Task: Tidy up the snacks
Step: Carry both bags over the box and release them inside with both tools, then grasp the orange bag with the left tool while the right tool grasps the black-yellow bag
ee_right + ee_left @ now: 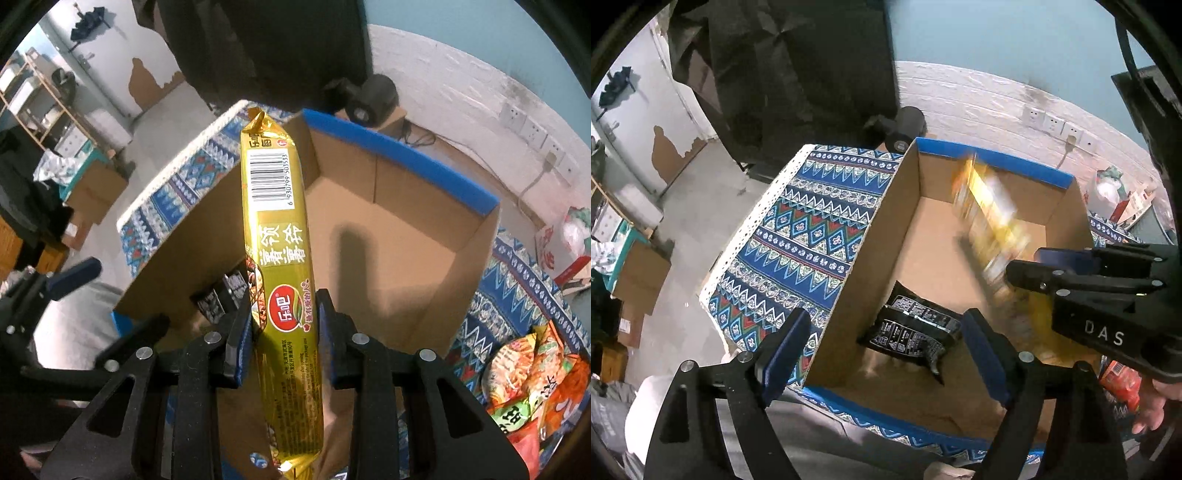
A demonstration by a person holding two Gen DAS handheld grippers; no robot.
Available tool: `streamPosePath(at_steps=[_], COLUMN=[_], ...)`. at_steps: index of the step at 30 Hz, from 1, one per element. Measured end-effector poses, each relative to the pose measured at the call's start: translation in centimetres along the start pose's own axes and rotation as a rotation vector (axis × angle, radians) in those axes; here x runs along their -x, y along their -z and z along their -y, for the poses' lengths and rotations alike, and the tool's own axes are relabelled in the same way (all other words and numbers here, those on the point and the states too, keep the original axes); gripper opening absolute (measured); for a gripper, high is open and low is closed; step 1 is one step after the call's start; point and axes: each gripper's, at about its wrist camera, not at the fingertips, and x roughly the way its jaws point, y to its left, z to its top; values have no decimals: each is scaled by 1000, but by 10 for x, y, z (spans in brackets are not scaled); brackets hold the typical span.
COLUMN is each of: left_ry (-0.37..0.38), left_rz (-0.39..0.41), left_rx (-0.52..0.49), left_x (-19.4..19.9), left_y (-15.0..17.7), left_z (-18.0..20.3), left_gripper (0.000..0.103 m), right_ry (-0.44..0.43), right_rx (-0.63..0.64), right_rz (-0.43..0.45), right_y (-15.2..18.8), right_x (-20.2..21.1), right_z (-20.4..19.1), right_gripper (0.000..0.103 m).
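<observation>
An open cardboard box with blue rim sits on a patterned cloth. Two black snack packets lie in its near corner. My right gripper is shut on a long gold snack packet and holds it upright over the box; it shows blurred in the left wrist view, with the right gripper at its side. My left gripper is open and empty above the box's near left corner.
A pile of colourful snack packets lies on the cloth right of the box. The patterned tablecloth ends at a white trim on the left. A black cylinder and wall sockets stand behind.
</observation>
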Motion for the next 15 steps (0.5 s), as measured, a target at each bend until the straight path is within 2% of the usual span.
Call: streamPosePath(at_steps=[6,9,11,15], left_ry=[7,22,34,52], left_rz=[8,15,17,29], left_rx=[-13,-20,-25,-57], left_x=[3,7,9,16], left_y=[-1,0,1,2], left_z=[4,9,14,28], left_gripper=[85,85,85,85], right_ry=[13,22,38,76], right_rx=[-13,-20,-16,-3], right_rz=[11,31,49,86], right_y=[5,8,12,22], right_x=[11,23,34,58], right_z=[7,11,15,22], right_gripper=[33,41,50,60])
